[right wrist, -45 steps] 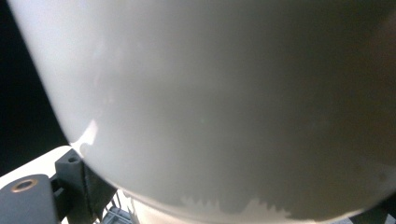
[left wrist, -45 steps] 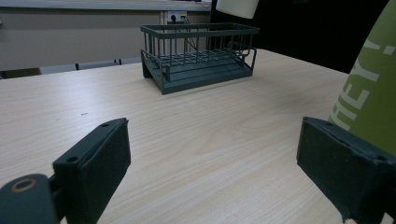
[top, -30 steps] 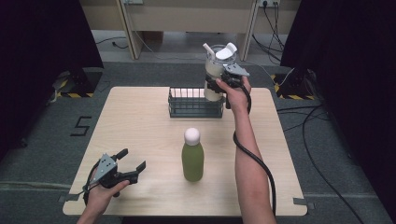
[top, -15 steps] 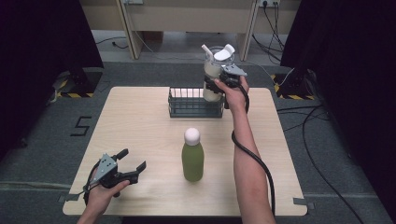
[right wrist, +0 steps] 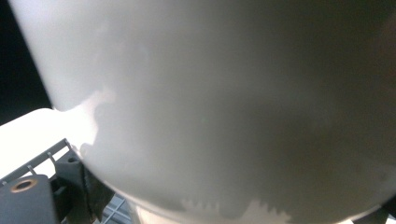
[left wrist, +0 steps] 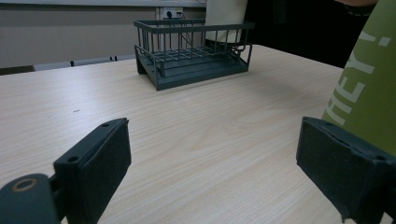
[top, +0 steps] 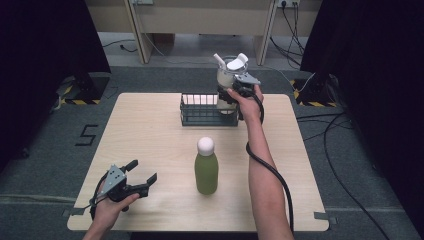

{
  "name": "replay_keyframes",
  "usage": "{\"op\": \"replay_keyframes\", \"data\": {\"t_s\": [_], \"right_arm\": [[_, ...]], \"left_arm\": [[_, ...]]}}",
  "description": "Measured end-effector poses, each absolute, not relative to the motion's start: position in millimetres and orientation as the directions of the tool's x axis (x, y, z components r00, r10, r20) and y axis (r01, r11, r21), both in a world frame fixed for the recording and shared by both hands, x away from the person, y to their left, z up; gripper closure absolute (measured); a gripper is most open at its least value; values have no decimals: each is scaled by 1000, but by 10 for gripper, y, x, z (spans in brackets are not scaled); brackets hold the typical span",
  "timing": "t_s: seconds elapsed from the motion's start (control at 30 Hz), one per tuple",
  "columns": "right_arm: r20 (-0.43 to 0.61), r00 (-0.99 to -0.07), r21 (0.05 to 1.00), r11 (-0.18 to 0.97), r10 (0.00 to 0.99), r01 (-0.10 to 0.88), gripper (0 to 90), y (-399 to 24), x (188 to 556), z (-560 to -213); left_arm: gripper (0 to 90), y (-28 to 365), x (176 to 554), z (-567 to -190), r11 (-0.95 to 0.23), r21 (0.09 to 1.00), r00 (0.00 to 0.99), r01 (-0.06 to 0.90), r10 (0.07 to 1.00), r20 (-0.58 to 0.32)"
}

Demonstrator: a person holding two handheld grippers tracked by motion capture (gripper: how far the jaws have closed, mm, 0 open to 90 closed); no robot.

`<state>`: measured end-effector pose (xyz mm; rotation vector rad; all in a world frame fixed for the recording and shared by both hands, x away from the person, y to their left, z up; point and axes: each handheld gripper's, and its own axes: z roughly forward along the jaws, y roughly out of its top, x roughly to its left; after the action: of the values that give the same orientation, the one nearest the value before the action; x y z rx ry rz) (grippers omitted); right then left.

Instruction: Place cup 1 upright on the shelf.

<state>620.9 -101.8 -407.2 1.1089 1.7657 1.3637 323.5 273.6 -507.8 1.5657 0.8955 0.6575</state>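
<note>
My right gripper [top: 231,96] is shut on a white lidded bottle [top: 228,74] with a spout, holding it upright over the right end of a dark wire basket [top: 200,111] at the table's back. In the right gripper view the bottle's pale body [right wrist: 224,102] sits right against the camera, and basket wires [right wrist: 42,161] show below it. A green bottle [top: 206,170] with a white cap stands mid-table. My left gripper [top: 144,170] rests open near the front left corner, nothing between its pads [left wrist: 100,158]. The green bottle [left wrist: 369,93] stands just beyond its right pad.
The light wooden table [top: 150,135] has bare room on its left half and along the front. A black cable [top: 272,175] trails along the person's right forearm. Dark floor, cables and table legs lie beyond the far edge.
The right gripper and the white bottle have sunk slightly toward the basket. The left gripper has kept still.
</note>
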Motion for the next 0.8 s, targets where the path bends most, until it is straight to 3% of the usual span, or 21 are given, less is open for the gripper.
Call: {"op": "replay_keyframes", "data": {"t_s": [0.8], "right_arm": [[20, -446, 964, 101, 895, 245, 87, -989, 6228, -4200]], "left_arm": [[94, 2714, 3231, -5087, -56, 981, 561, 188, 826, -61]]}}
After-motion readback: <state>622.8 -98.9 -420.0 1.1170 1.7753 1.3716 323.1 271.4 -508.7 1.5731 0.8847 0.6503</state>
